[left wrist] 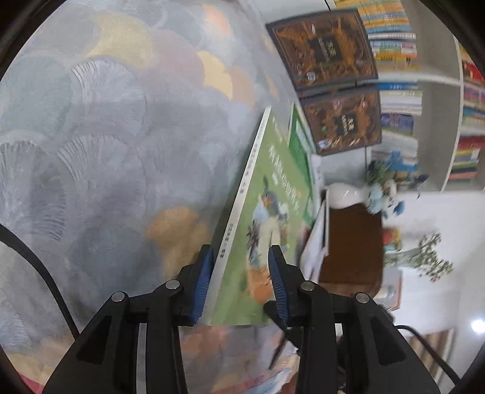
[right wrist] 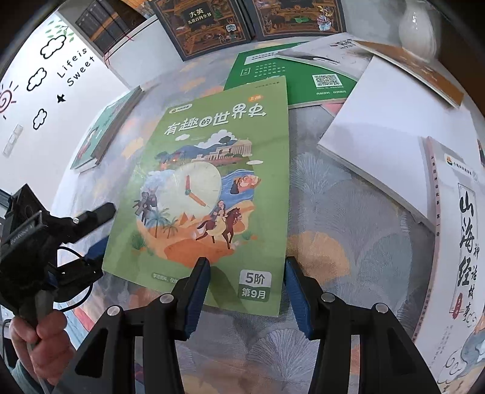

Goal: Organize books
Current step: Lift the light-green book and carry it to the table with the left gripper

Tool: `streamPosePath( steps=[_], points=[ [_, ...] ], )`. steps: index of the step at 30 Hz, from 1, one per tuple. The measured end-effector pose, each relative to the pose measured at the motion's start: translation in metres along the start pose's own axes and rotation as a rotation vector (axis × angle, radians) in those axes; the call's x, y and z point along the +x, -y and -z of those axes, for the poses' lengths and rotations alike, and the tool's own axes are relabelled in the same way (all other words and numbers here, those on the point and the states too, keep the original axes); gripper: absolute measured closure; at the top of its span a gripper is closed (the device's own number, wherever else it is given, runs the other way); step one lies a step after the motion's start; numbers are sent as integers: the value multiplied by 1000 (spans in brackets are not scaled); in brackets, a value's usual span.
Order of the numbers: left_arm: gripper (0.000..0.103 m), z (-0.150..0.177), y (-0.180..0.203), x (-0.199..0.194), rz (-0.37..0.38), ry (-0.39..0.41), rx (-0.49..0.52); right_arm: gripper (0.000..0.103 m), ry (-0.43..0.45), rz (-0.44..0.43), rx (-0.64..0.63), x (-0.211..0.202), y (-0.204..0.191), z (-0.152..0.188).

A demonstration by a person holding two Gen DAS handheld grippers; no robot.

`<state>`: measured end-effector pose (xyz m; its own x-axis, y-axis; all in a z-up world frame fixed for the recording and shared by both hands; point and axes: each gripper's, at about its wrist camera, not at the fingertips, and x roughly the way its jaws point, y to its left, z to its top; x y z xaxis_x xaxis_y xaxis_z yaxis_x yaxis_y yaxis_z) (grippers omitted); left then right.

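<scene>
A light green picture book [right wrist: 212, 169] lies on the fan-patterned tablecloth [right wrist: 333, 242]. My left gripper [right wrist: 100, 233], held by a hand [right wrist: 39, 339], reaches in from the left, one finger above the book's left edge and one below it. In the left wrist view that book [left wrist: 263, 230] runs edge-on between the blue pads of the left gripper [left wrist: 239, 283], near the left pad with a gap to the right one. My right gripper [right wrist: 247, 291] hangs open over the book's near edge, gripping nothing.
A dark green book [right wrist: 272, 69], a white book [right wrist: 388, 139] and a cream storybook [right wrist: 454, 242] lie to the right. A teal book [right wrist: 103, 133] lies at the left. Dark encyclopedias [right wrist: 206, 27] stand at the back beside a white vase [right wrist: 416, 27]. Bookshelves [left wrist: 394, 45] fill the room behind.
</scene>
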<state>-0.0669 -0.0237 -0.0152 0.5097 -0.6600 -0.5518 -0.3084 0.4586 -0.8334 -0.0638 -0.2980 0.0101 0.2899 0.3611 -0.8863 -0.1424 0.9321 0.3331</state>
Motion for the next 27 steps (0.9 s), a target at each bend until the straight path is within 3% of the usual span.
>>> streamPosePath(
  steps=[5,11,13,15,18,24,27],
  points=[
    [70,-1,18,6,-41,2,69,54,-2,-16,25,-1,5,-2],
    [72,5,38,21,-9,-50,88,54,-27,-90,121,-5,20,-5],
    [72,3,38,19,49,-69,16,53,-56,-126,167,-9,28,-6],
    [72,-2,37,13,113,-78,-69,48,-99,-224,258,-13,44,-3],
    [72,-12,46,12,138,-116,-71,47,-105,-355,384,-19,65,2],
    [72,-12,45,24,206,-212,-185,47,-105,-578,549,-3,83,2],
    [72,-11,40,22,201,-234,-211,60,-55,-571,549,0,81,-5]
  ],
)
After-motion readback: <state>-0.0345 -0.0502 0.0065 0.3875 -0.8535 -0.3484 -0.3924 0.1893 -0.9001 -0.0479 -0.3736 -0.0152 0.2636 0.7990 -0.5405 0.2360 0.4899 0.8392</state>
